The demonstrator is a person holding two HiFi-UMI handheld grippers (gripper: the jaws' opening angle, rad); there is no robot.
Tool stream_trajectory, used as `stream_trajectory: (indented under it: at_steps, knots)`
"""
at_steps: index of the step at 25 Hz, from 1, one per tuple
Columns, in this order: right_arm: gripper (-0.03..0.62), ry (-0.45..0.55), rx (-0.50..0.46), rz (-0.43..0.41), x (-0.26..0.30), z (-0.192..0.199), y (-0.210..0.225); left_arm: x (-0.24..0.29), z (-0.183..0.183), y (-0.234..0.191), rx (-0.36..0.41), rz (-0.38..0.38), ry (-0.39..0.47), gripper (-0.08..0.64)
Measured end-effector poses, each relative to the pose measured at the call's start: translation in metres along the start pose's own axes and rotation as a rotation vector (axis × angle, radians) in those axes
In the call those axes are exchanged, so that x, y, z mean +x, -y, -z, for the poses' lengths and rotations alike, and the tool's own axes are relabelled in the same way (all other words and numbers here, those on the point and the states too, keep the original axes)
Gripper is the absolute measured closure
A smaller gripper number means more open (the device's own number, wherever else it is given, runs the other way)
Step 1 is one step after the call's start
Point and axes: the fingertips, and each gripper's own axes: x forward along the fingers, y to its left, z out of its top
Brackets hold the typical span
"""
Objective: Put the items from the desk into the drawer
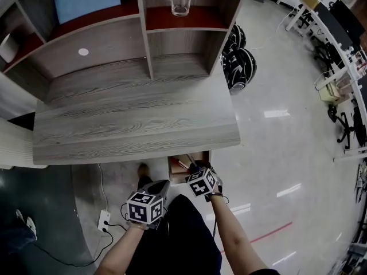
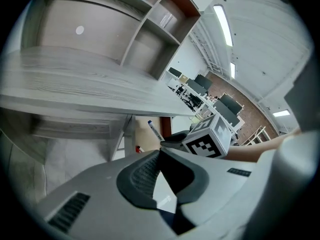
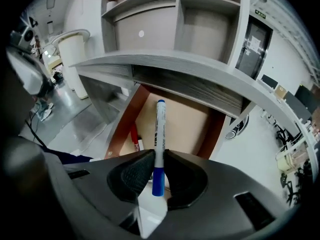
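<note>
A white marker with a blue cap [image 3: 160, 139] is clamped upright between the pads of my right gripper [image 3: 159, 156], its tip pointing over the open drawer [image 3: 182, 121] under the desktop. A red marker [image 3: 135, 138] lies at the drawer's left side. In the head view the right gripper [image 1: 199, 175] hovers at the drawer's front [image 1: 184, 164], just below the desk edge [image 1: 137, 148]. My left gripper [image 1: 153, 195] hangs lower and to the left, shut and empty [image 2: 159, 154]; its view shows the marker [image 2: 154, 130] and the right gripper's cube [image 2: 210, 136].
The desk carries a hutch with shelves; a glass [image 1: 180, 4] stands on an upper shelf. A power strip and cable [image 1: 104, 219] lie on the floor at the left. Black wheeled gear [image 1: 239, 62] sits beside the desk's right end. A person's legs [image 1: 183, 239] are below.
</note>
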Motion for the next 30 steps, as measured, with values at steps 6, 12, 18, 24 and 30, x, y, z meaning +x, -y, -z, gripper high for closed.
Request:
stream_trajectory:
  at_steps: [6, 12, 18, 24, 30]
  knots:
    - [0.514, 0.010, 0.080, 0.016, 0.008, 0.004, 0.006, -0.002, 0.005, -0.013, -0.028, -0.014, -0.001, 0.541]
    - [0.510, -0.032, 0.140, 0.042, 0.014, 0.015, 0.012, -0.008, 0.009, -0.023, -0.042, -0.027, -0.003, 0.541]
    - [0.433, -0.022, 0.164, 0.015, 0.009, 0.014, 0.005, -0.011, 0.013, -0.025, -0.053, -0.028, 0.003, 0.541]
    - [0.433, 0.010, 0.239, 0.008, -0.002, 0.015, 0.003, -0.015, 0.012, -0.022, -0.053, -0.025, 0.013, 0.541]
    - [0.433, 0.126, 0.343, 0.002, -0.029, -0.003, 0.005, -0.016, 0.009, -0.013, -0.043, -0.010, 0.030, 0.541]
